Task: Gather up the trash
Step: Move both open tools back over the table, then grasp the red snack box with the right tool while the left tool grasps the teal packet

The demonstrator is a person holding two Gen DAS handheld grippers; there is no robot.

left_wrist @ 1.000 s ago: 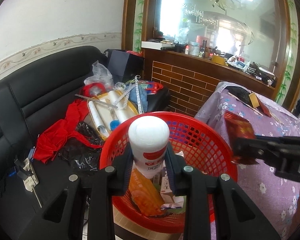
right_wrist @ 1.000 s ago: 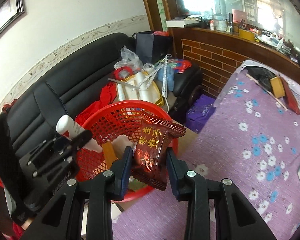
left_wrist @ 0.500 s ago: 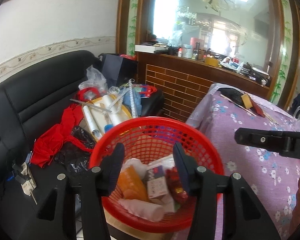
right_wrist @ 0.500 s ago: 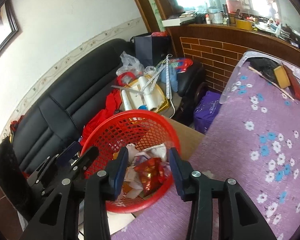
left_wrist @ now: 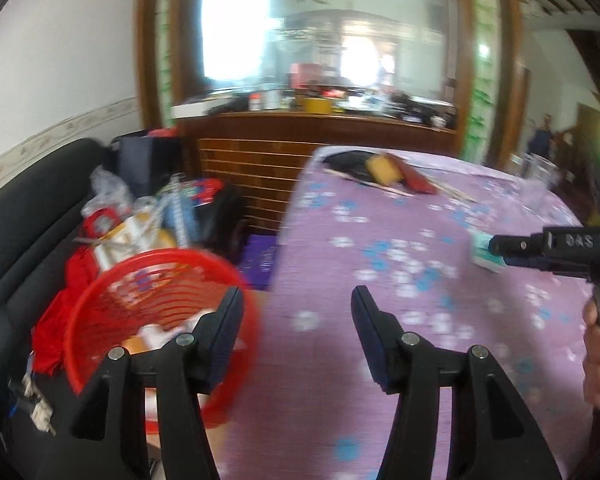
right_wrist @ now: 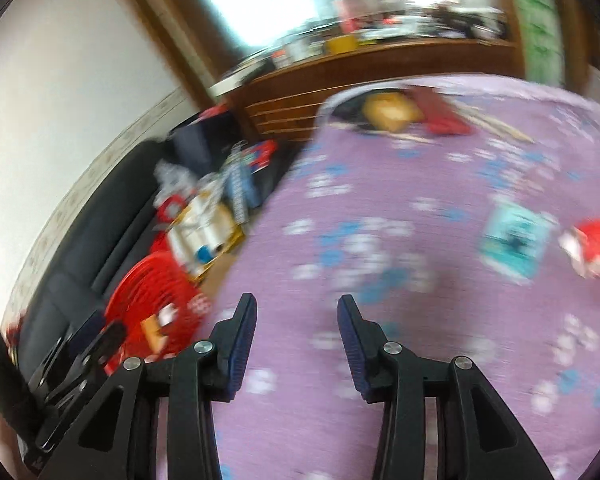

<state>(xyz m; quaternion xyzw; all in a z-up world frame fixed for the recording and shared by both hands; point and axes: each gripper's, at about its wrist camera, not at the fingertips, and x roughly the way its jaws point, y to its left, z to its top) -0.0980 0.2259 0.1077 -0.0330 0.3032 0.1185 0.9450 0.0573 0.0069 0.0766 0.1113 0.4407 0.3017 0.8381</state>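
The red mesh basket [left_wrist: 112, 304] with trash in it stands off the table's left edge; it also shows in the right wrist view [right_wrist: 148, 300]. My left gripper [left_wrist: 296, 312] is open and empty above the purple flowered tablecloth [left_wrist: 400, 288], beside the basket's right rim. My right gripper [right_wrist: 296, 316] is open and empty over the cloth [right_wrist: 380, 240]. A teal packet [right_wrist: 516, 240] and a red-and-white wrapper [right_wrist: 592, 248] lie on the table to its right. The right gripper's tip also shows in the left wrist view [left_wrist: 500, 245], by the teal packet [left_wrist: 485, 254]. Both views are blurred.
A black sofa [left_wrist: 28, 216] piled with bags, rolls and red cloth stands at the left. A yellow block [left_wrist: 382, 170] and a dark red object [left_wrist: 416, 178] lie at the table's far end. A brick counter [left_wrist: 252, 168] is behind.
Both grippers released their items, the white bottle and the red snack packet, into the basket. Both have since swung right, away from the basket and over the table, jaws open wider.
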